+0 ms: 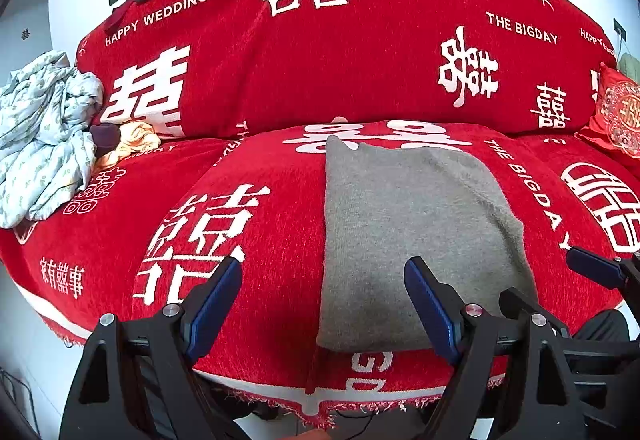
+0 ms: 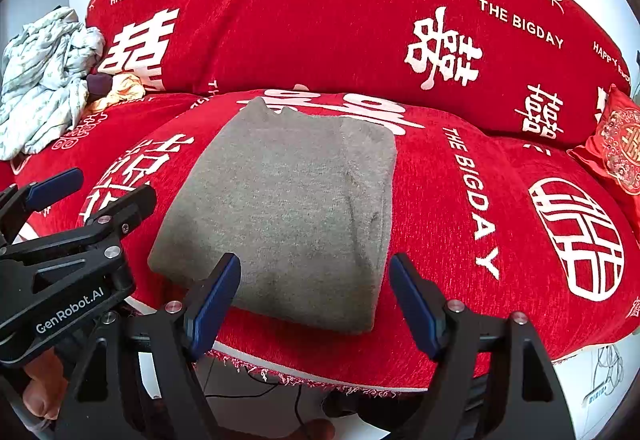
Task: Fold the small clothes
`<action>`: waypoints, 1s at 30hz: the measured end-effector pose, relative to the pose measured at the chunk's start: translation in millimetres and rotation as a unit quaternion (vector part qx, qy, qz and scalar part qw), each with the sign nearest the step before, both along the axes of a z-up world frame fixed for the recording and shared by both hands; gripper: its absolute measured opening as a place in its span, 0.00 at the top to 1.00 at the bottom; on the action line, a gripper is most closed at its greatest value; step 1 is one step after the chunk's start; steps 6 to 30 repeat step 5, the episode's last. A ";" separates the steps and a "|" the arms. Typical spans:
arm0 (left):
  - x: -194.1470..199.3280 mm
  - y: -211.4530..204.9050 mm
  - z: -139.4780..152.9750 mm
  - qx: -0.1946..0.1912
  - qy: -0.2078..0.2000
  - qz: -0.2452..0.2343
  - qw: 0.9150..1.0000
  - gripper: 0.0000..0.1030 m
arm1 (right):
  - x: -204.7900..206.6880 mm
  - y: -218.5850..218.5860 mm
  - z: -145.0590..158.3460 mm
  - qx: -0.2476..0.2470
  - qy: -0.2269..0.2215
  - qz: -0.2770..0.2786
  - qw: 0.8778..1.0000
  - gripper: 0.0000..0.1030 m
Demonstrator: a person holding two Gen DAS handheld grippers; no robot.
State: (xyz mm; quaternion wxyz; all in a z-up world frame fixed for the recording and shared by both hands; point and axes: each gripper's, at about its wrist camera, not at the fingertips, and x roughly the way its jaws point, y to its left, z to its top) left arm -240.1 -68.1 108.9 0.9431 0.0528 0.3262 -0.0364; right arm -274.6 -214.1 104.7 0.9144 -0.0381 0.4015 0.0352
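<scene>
Here the folded grey garment (image 1: 416,240) lies on the red sofa cover (image 1: 260,232); the left gripper (image 1: 324,280) and right gripper (image 2: 316,276) are spread wide, holding nothing.

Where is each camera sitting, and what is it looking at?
Left wrist: sits on the left gripper, looking forward over the grey garment on the red sofa cover; its own open fingers show, plus the right gripper's fingertip.
Right wrist: sits on the right gripper, facing the same garment; its open fingers and the left gripper show.
Shared: garment, sofa cover, crumpled pale quilt.
</scene>
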 end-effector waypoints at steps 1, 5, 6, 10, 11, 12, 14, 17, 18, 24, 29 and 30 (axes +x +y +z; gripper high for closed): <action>0.0 0.0 -0.1 -0.001 0.001 0.000 1.000 0.18 | 0.0 -0.1 0.1 0.000 0.000 0.000 1.000 0.23; 0.5 2.4 0.2 -0.006 0.000 0.009 1.000 0.18 | -0.2 0.0 0.1 0.000 0.000 0.000 1.000 0.23; 0.5 2.4 0.2 -0.006 0.000 0.009 1.000 0.18 | -0.2 0.0 0.1 0.000 0.000 0.000 1.000 0.23; 0.5 2.4 0.2 -0.006 0.000 0.009 1.000 0.18 | -0.2 0.0 0.1 0.000 0.000 0.000 1.000 0.23; 0.5 2.4 0.2 -0.006 0.000 0.009 1.000 0.18 | -0.2 0.0 0.1 0.000 0.000 0.000 1.000 0.23; 0.5 2.4 0.2 -0.006 0.000 0.009 1.000 0.18 | -0.2 0.0 0.1 0.000 0.000 0.000 1.000 0.23; 0.5 2.4 0.2 -0.006 0.000 0.009 1.000 0.18 | -0.2 0.0 0.1 0.000 0.000 0.000 1.000 0.23; 0.5 2.4 0.2 -0.006 0.000 0.009 1.000 0.18 | -0.2 0.0 0.1 0.000 0.000 0.000 1.000 0.23; 0.5 2.4 0.2 -0.006 0.000 0.009 1.000 0.18 | -0.2 0.0 0.1 0.000 0.000 0.000 1.000 0.23; 0.5 2.4 0.2 -0.006 0.000 0.009 1.000 0.18 | -0.2 0.0 0.1 0.000 0.000 0.000 1.000 0.23; 0.5 2.4 0.2 -0.006 0.000 0.009 1.000 0.18 | -0.2 0.0 0.1 0.000 0.000 0.000 1.000 0.23; 0.5 2.4 0.2 -0.006 0.000 0.009 1.000 0.18 | -0.2 0.0 0.1 0.000 0.000 0.000 1.000 0.23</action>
